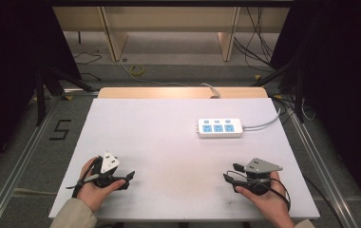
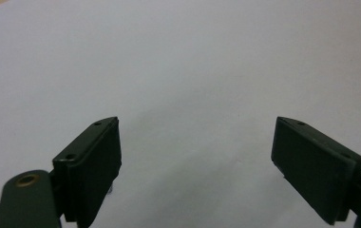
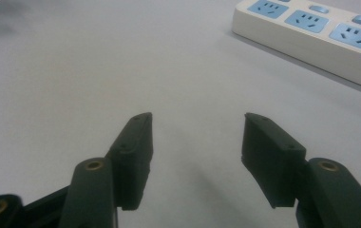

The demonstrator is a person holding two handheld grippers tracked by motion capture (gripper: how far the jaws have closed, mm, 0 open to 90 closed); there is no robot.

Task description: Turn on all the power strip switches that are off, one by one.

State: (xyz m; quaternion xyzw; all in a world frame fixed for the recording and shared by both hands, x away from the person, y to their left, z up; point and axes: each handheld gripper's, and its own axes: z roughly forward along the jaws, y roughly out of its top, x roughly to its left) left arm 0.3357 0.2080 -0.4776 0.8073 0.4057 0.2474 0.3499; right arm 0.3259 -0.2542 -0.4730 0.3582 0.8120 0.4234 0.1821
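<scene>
A white power strip point(image 1: 220, 128) with blue sockets lies flat on the right half of the white table top point(image 1: 159, 137); its near end also appears at the top right of the right gripper view point(image 3: 311, 28). A hand holds my left gripper point(image 1: 125, 180) low at the front left, jaws pointing toward the table's middle. In its own view the left gripper point(image 2: 197, 119) stands open over bare table. My right gripper point(image 1: 232, 173) sits at the front right, well short of the strip. Its jaws point(image 3: 197, 115) are spread wide with nothing between them.
The strip's white cable point(image 1: 264, 124) runs off the table's right edge. A wooden strip point(image 1: 178, 92) borders the far edge. Beyond it stand desk legs point(image 1: 114, 45) and floor cables. Dark curtains and metal rails flank both sides.
</scene>
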